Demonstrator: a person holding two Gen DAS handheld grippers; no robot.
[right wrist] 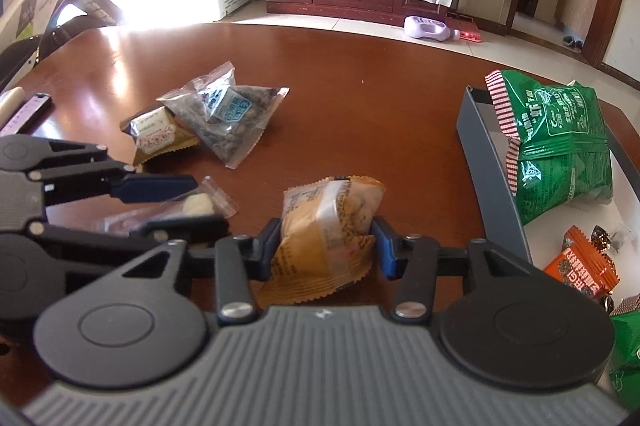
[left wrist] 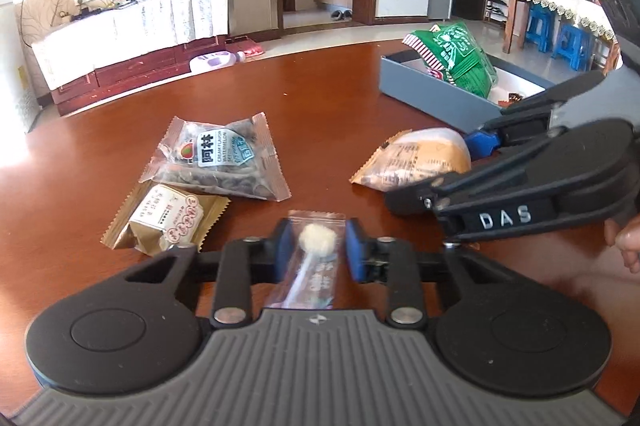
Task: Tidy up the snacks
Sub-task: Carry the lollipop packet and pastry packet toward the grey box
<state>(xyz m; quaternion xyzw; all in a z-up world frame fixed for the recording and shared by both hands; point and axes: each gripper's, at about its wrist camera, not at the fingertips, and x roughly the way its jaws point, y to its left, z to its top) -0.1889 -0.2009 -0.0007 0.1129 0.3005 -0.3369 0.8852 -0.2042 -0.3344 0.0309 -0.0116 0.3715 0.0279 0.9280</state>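
My left gripper (left wrist: 317, 252) is shut on a clear packet with a white ball candy (left wrist: 316, 246), low over the brown table; this gripper also shows in the right wrist view (right wrist: 188, 203). My right gripper (right wrist: 326, 246) is shut on an orange-brown pastry packet (right wrist: 328, 226), which also shows in the left wrist view (left wrist: 420, 159). A clear packet of watermelon seeds (left wrist: 218, 157) and a gold packet (left wrist: 164, 222) lie on the table to the left. A grey box (right wrist: 492, 177) at the right holds a green bag (right wrist: 560, 141) and small orange packets (right wrist: 580, 266).
The round brown table (right wrist: 340, 97) ends at its far edge, with floor beyond. A purple flat object (right wrist: 28, 113) lies at the table's left edge. A purple bottle (right wrist: 428, 27) lies on the floor by a cabinet.
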